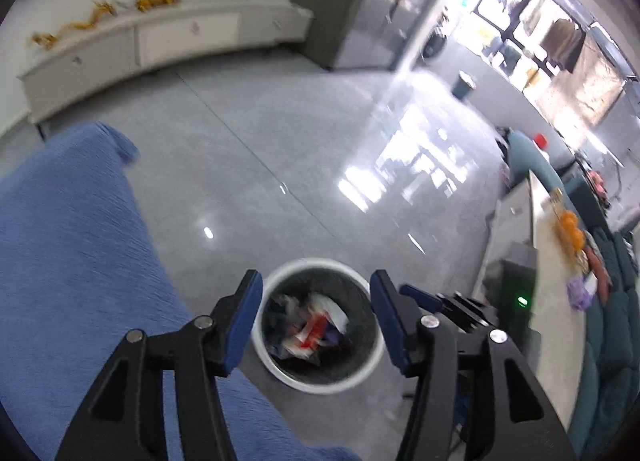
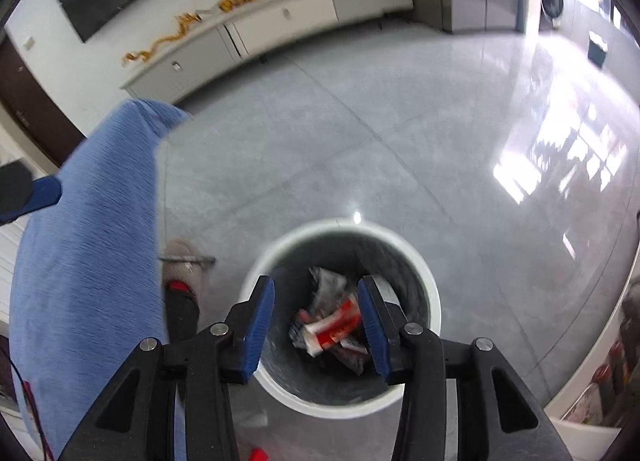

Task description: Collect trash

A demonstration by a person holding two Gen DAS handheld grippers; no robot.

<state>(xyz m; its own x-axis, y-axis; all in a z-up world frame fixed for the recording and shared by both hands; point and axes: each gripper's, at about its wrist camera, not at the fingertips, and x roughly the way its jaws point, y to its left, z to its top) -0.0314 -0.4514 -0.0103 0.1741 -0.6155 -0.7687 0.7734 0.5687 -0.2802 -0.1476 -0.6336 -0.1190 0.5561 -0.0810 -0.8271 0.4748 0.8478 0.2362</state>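
Glossy grey tile floor (image 2: 360,121), low white cabinet (image 2: 280,21) along wall, bright window glare.

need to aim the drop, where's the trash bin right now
The trash bin stands on the grey floor, low centre in both wrist views, directly below both grippers' open fingers, right of the blue fabric.
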